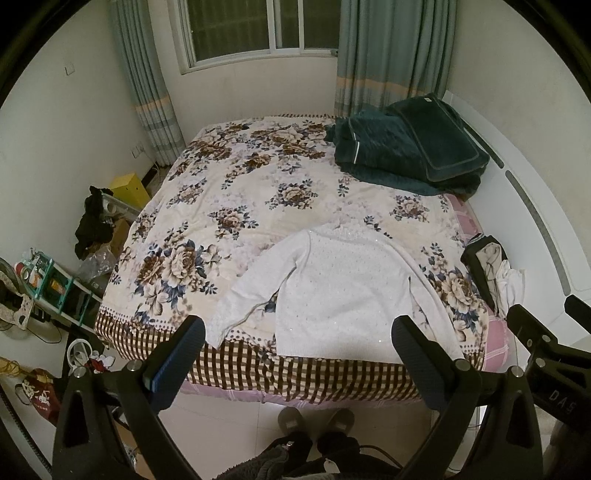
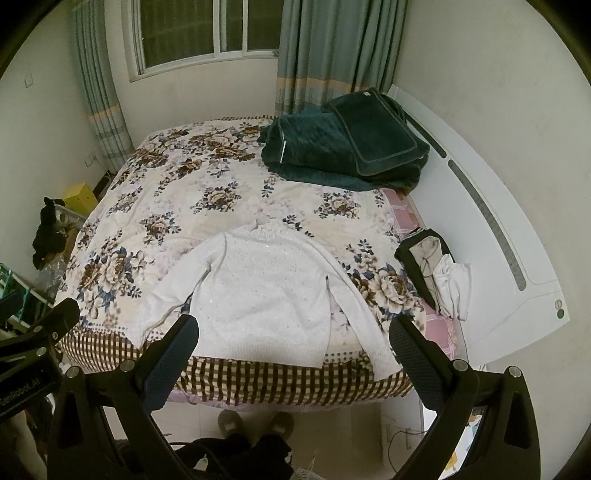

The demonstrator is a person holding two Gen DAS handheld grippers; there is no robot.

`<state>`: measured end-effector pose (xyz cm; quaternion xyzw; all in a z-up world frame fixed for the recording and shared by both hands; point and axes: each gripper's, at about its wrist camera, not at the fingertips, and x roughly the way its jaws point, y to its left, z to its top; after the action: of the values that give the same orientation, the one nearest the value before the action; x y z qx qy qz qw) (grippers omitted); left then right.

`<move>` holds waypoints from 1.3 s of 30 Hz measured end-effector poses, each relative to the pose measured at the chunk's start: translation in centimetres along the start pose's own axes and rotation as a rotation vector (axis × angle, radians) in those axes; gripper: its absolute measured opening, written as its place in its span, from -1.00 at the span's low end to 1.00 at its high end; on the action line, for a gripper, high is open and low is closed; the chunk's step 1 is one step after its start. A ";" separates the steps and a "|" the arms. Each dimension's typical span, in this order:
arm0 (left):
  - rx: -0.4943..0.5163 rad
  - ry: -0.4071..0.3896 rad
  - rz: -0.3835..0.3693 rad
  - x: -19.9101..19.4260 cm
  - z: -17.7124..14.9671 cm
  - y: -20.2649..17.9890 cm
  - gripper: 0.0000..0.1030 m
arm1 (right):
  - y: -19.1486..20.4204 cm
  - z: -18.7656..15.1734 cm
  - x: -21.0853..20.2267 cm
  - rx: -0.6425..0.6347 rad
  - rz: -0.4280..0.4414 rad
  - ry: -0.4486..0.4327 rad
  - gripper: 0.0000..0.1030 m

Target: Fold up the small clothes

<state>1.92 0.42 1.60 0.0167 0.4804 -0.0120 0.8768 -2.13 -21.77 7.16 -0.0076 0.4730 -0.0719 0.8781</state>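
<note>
White sweater (image 1: 343, 291) flat at the bed's (image 1: 258, 192) near edge.
Left tool (image 1: 297, 343) and right tool (image 2: 293, 341) hover wide, holding nothing, over its hem; floral bedspread lies bare beyond.

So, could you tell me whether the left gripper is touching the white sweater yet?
Apart. In the left wrist view, the left gripper hangs open above the bed's near edge, holding nothing, while the white sweater lies flat, undisturbed.

White walls (image 1: 48, 155), curtained window (image 1: 258, 26) — floral-covered bed (image 1: 258, 184), tiled floor (image 1: 229, 424).
</note>
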 end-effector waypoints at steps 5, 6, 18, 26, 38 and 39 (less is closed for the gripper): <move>0.002 -0.003 0.002 -0.2 -0.1 -0.3 1.00 | 0.7 0.3 -0.8 -0.002 0.002 -0.001 1.00; 0.003 -0.003 0.002 -0.2 0.2 -0.3 1.00 | 0.7 0.2 -0.8 -0.002 0.002 -0.002 1.00; 0.002 -0.008 0.000 -0.4 -0.6 -0.6 1.00 | 1.7 1.7 -1.8 -0.004 0.004 -0.007 1.00; 0.002 -0.011 0.000 -0.4 -0.4 -0.6 1.00 | 1.5 1.5 -1.7 -0.003 0.005 -0.008 1.00; -0.001 -0.012 -0.002 -1.4 -0.1 -1.2 1.00 | 1.5 1.3 -1.8 -0.002 0.006 -0.008 1.00; -0.002 -0.012 -0.002 -1.4 0.2 -1.3 1.00 | 1.7 1.4 -2.0 -0.002 0.009 -0.007 1.00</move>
<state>1.26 -0.88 2.85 0.0152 0.4753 -0.0125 0.8796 -1.84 -19.95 9.42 -0.0065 0.4700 -0.0676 0.8800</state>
